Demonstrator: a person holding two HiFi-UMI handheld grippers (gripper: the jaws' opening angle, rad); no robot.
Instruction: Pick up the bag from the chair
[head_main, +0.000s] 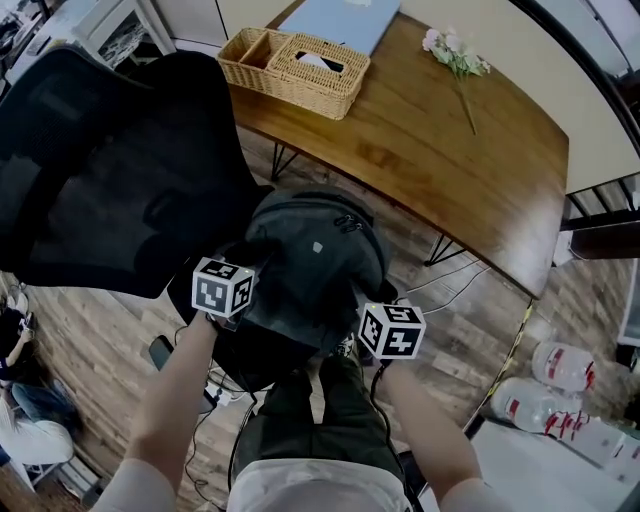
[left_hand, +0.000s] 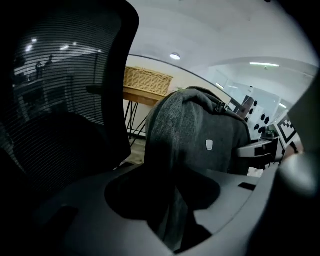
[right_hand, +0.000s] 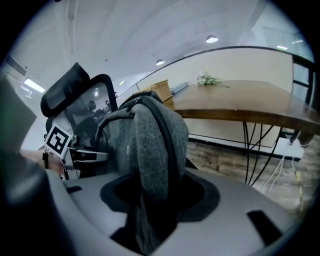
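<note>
I have the dark grey fabric backpack (head_main: 315, 255) standing upright on the seat of the black mesh-backed office chair (head_main: 100, 170), with a gripper at each side of it.

In the left gripper view, the left gripper (left_hand: 172, 210) has its fingers (left_hand: 80, 210) pinching a fold of the backpack's grey fabric that runs down through the gap. The right gripper (right_hand: 150, 210) does the same on the other side: its fingers (right_hand: 225, 195) are clamped on a padded grey strap with a dark edge, which hangs between them.

Room is tight on 2 sides. The chair's backrest rises just beside the backpack on the left. The near edge of the brown wooden surface (head_main: 440, 150) runs close behind the backpack's top. My own legs stand right under it.

To the right the wood-plank floor (head_main: 470, 340) is more open, crossed only by thin black legs under the surface and loose cables. Clear plastic bottles (head_main: 560, 365) lie well apart at the far right.

On the surface, a woven wicker basket (head_main: 295, 65) sits near the edge closest to the chair. A pink flower sprig (head_main: 455, 55) lies farther along.
</note>
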